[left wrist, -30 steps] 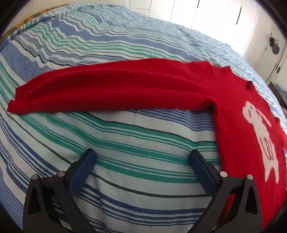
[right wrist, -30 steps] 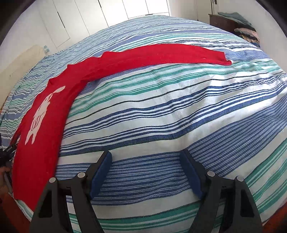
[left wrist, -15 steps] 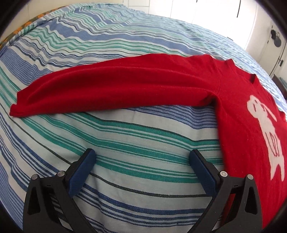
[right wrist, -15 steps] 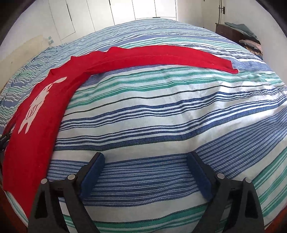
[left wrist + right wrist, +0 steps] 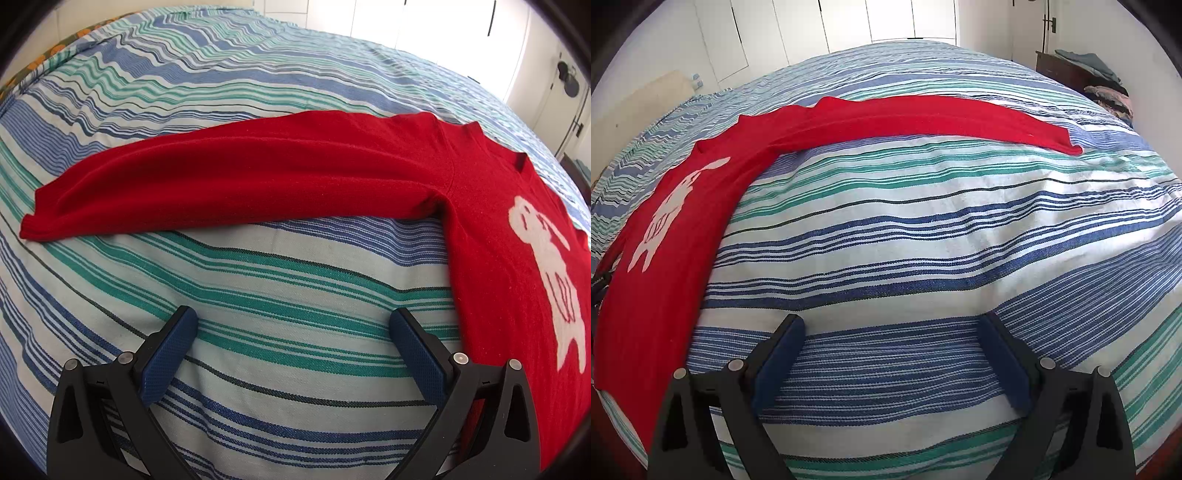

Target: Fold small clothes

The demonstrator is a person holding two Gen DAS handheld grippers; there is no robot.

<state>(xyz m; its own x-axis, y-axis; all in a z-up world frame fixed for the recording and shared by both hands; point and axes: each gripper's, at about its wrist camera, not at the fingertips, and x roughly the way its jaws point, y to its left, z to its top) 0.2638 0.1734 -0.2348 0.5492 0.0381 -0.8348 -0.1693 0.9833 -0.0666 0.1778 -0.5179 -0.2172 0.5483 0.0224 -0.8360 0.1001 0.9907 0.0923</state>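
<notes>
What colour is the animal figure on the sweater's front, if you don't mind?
White, on the red sweater; the animal figure shows best in the left wrist view.

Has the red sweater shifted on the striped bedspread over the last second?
No. The red sweater lies on the same stripes of the bedspread; its cuff rests on the same band. Only the camera's framing changed slightly.

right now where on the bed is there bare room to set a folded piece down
Bare striped bedspread lies below the right sleeve, beside the red sweater body, and likewise under the left sleeve. Beyond both sleeves is free too. The middle is taken by the sweater.
</notes>
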